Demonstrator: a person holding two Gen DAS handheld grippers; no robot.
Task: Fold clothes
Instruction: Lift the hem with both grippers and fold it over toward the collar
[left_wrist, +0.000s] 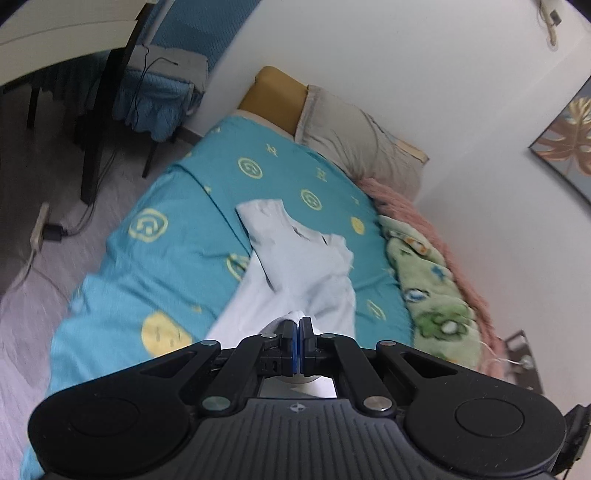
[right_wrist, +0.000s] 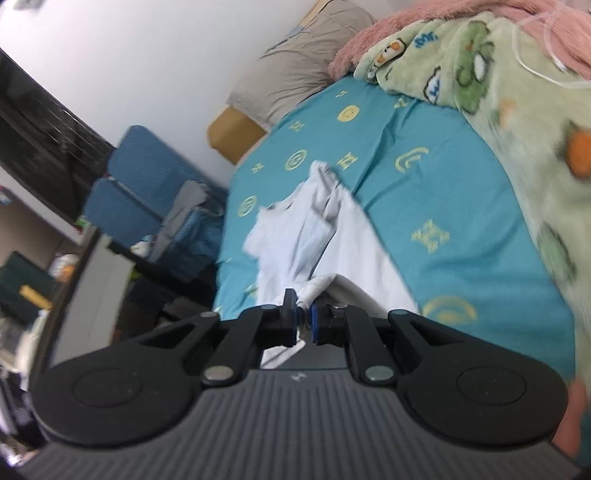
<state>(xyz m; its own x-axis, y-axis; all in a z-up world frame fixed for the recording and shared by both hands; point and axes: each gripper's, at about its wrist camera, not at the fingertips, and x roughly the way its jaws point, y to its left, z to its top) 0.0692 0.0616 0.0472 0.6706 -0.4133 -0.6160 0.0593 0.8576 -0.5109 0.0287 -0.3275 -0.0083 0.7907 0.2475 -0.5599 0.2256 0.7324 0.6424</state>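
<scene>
— White cotton, is it? Where does the shirt (left_wrist: 306, 258) lie?

— Mid-width on the teal bedsheet (left_wrist: 177, 206), running from the near edge of the bed toward the pillow (left_wrist: 354, 140) at the head. Its far end rests on the sheet; its near end is lifted.

— Who lifts it?

— Both tools. The left gripper (left_wrist: 299, 325) has its jaws pressed together on a bunched fold of the shirt. The right gripper (right_wrist: 303, 312) pinches another bunch of it, jaws nearly together.

— And along the wall-side edge?

— A green cartoon blanket (left_wrist: 424, 280), with a pink fleece (left_wrist: 410, 206) beyond it.
</scene>
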